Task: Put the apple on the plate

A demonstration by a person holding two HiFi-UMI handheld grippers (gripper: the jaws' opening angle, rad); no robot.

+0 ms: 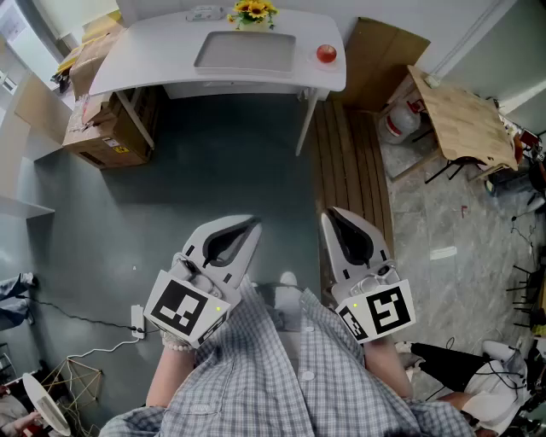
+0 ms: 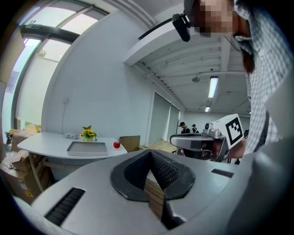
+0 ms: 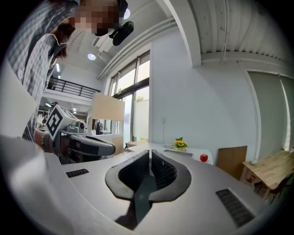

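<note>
The apple [image 1: 326, 54] is red, the table [image 1: 153, 60] white, the tray [image 1: 245, 49] grey and the flowers [image 1: 253, 10] yellow. The left tool [image 1: 247, 226] and right tool [image 1: 333, 215] are pale grey with black pads and black-and-white square markers. The shirt [image 1: 256, 367] is grey-and-white check, and the floor [image 1: 213, 171] is dark grey-green.

Sunflowers [image 1: 253, 10] on white table [image 1: 153, 60], cardboard box [image 1: 107, 141], wooden desk [image 1: 465, 119]

I am standing in an open lab or workshop hall, not a home. There is a bare grey floor [image 1: 213, 171] and a white counter [image 1: 153, 64] at the top of the head view. Cardboard boxes [image 1: 107, 136] are stacked at upper left, a plywood table [image 1: 465, 119] stands at upper right, and loose cables [image 1: 85, 322] lie at lower left. Strip lights [image 2: 212, 87] hang from an exposed ceiling, and I can see tall windows [image 3: 133, 110] and a railed mezzanine [image 3: 69, 86].
</note>
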